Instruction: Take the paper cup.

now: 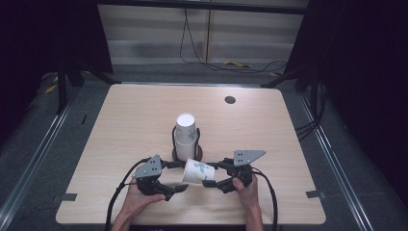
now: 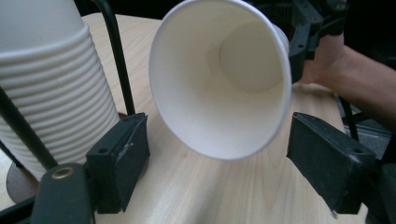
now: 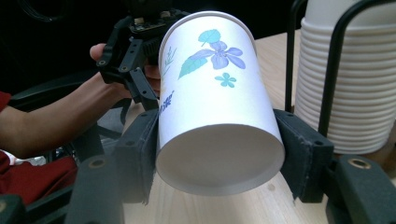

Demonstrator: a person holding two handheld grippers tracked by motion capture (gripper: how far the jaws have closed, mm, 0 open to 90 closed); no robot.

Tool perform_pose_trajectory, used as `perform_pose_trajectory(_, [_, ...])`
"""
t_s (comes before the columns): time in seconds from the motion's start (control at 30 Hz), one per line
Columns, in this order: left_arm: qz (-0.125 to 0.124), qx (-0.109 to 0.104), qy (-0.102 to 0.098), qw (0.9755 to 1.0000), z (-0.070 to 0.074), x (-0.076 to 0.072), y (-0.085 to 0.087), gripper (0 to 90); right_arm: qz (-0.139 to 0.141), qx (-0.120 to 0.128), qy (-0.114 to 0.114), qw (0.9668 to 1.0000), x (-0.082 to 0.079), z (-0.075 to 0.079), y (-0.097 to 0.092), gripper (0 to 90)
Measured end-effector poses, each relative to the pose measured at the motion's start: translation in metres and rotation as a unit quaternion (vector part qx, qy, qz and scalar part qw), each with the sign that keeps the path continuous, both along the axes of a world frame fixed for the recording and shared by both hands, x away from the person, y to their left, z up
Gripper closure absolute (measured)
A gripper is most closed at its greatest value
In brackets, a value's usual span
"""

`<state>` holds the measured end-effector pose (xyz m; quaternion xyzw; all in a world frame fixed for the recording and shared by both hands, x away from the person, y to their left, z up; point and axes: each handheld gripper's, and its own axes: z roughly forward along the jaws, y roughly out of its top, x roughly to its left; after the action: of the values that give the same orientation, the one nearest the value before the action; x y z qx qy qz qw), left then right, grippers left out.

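Note:
A white paper cup (image 1: 197,171) with blue flowers lies on its side, held just above the table. My right gripper (image 3: 217,154) is shut on its base end, a pad pressing each side of the cup (image 3: 215,93). The cup's open mouth (image 2: 219,79) faces my left gripper (image 2: 224,163), whose jaws stand either side of the rim with a gap at both pads. In the high view the left gripper (image 1: 177,177) sits left of the cup and the right gripper (image 1: 213,174) right of it. A stack of paper cups (image 1: 185,137) stands upside down just behind.
The stack (image 2: 51,84) sits in a black wire holder (image 3: 329,60) on a round brown base (image 1: 198,155), close to both grippers. The wooden table (image 1: 134,120) has a round dark grommet (image 1: 230,99) at the back right. Cables trail from both grippers toward the front edge.

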<state>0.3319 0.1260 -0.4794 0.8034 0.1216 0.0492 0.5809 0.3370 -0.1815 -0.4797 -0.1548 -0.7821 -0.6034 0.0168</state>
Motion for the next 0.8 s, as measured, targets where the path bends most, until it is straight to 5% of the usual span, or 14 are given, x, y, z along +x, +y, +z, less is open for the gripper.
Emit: perform_pose_trajectory(0.8, [-0.031, -0.026, -0.004, 0.9992, 0.0035, 0.0072, -0.0093, 20.5, 0.022, -0.010, -0.004, 0.9997, 0.0019, 0.0036, 0.0063, 36.4])
